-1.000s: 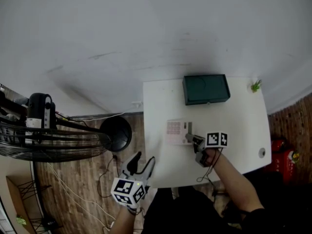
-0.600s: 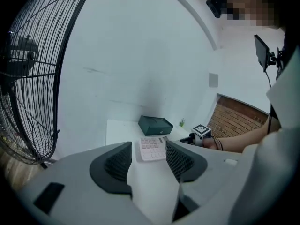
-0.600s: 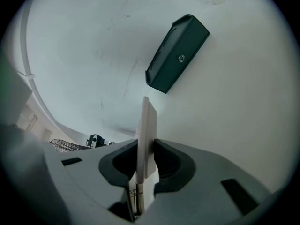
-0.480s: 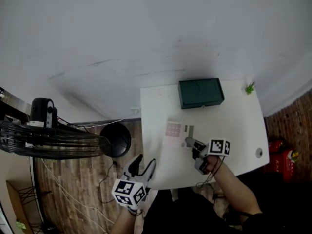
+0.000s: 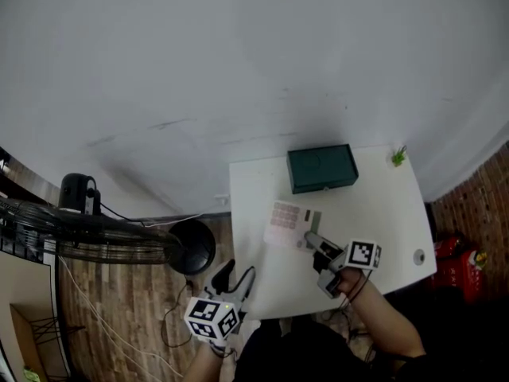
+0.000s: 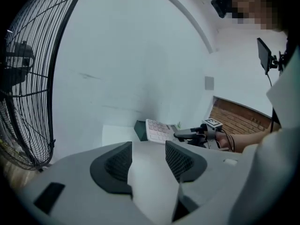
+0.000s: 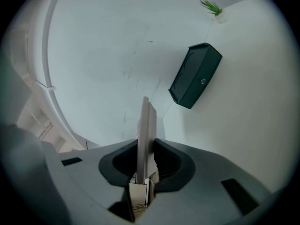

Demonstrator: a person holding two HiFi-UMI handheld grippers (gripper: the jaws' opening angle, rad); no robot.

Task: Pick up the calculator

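The calculator [image 5: 289, 222], pale with pink keys, hangs tilted above the white table [image 5: 382, 205], and my right gripper [image 5: 311, 238] is shut on its near end. In the right gripper view the calculator [image 7: 146, 130] stands edge-on between the two pads. The left gripper view shows the calculator [image 6: 158, 130] in the air ahead, held by the right gripper [image 6: 191, 134]. My left gripper [image 5: 236, 275] hangs open and empty off the table's left front corner, and in its own view the left gripper [image 6: 147, 157] has nothing between its pads.
A dark green box [image 5: 321, 168] lies at the table's back, with a small green plant [image 5: 397, 157] at the back right corner. A small round silver thing [image 5: 419, 255] lies near the right edge. A standing fan [image 5: 79, 229] with a black base [image 5: 193, 245] stands left on the wooden floor.
My right gripper has risen with the calculator, which has left the table top and now tilts in the air. The left gripper has hardly shifted.
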